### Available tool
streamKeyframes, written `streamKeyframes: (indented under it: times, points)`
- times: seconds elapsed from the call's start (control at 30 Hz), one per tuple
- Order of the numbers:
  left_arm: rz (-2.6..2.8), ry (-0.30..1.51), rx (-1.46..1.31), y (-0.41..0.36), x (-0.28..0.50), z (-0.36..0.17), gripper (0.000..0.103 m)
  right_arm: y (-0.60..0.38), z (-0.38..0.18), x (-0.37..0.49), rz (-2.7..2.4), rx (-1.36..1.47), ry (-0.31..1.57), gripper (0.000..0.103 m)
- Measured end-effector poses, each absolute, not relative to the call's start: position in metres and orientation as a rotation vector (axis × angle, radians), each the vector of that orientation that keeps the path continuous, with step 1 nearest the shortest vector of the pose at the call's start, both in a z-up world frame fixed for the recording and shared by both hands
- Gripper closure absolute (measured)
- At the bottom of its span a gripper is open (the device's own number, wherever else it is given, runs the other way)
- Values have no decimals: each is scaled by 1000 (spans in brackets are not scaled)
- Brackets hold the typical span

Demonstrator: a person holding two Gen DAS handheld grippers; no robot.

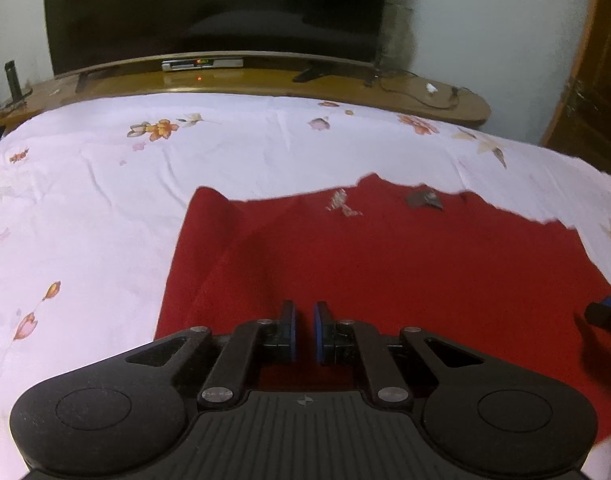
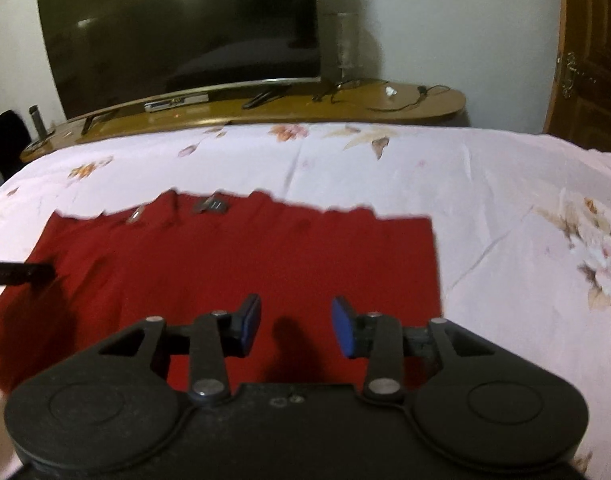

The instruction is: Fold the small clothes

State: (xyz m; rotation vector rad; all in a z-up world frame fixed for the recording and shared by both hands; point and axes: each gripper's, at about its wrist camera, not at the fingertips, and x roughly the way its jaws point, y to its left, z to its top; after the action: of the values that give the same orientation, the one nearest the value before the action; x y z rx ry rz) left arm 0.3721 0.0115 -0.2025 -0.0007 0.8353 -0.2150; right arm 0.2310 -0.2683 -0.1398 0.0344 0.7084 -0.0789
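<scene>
Counting items across both wrist views: one red garment [image 1: 385, 272], two grippers, one television [image 1: 217, 8], one wooden shelf [image 1: 265, 84], one floral bedsheet [image 1: 89, 200], one wooden door [image 2: 593, 60]. Red garment lies spread flat on the bedsheet, filling the centre and lower right of the left wrist view and the centre-left of the right wrist view; its left edge is turned up in a small fold at the upper left corner of the cloth. Two small tags sit near its far edge, one pale [image 1: 342, 203] and one dark grey [image 1: 424, 200]; any writing on them is too blurred to read. Left gripper [image 1: 304, 330], at bottom centre, has its blue pads nearly together, with only a thin gap and no cloth pinched between them. Right gripper [image 2: 296, 326] has its pads set clearly apart above the red cloth, nothing between them. One set-top box [image 1: 203, 64] under the television shows an unreadable lit display.
</scene>
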Motion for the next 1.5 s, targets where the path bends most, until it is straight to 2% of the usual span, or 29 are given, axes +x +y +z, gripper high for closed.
streamKeyframes:
  times: [0.1,0.23,0.33,0.4,0.57,0.7,0.9,0.93,0.97,1.0,1.03,1.13,1.3,1.5]
  points:
    - [-232,846,28,9,356,-207,95,-263,-142,214,-70,5,721,64]
    - [-239,830,59,15,342,-220,95,-265,-150,197,-109,-18,735,49]
    - [-212,847,62,21,337,-214,95,-283,-169,196,-173,11,791,53]
    - [-210,840,43,27,327,-205,95,-287,-162,192,-183,47,780,53]
    - [-217,865,27,37,303,-209,95,-265,-143,173,-128,15,718,49]
    - [-216,868,38,44,297,-224,95,-265,-175,174,-150,-15,820,50]
    - [-194,913,13,47,297,-205,94,-257,-146,170,-133,43,745,47]
    - [-187,916,28,46,297,-203,88,-253,-139,169,-118,48,730,46]
    - [-179,922,44,46,296,-200,74,-250,-136,169,-104,50,721,45]
    - [-167,925,53,44,296,-198,21,-246,-133,169,-89,49,715,44]
    - [-148,916,56,45,294,-195,3,-240,-130,169,-76,43,711,44]
    - [-138,797,72,45,283,-182,0,-225,-127,173,-33,34,707,43]
    - [-121,804,123,41,292,-179,0,-208,-125,175,20,48,705,43]
    - [-129,823,47,53,299,-171,0,-189,-115,181,70,45,687,42]
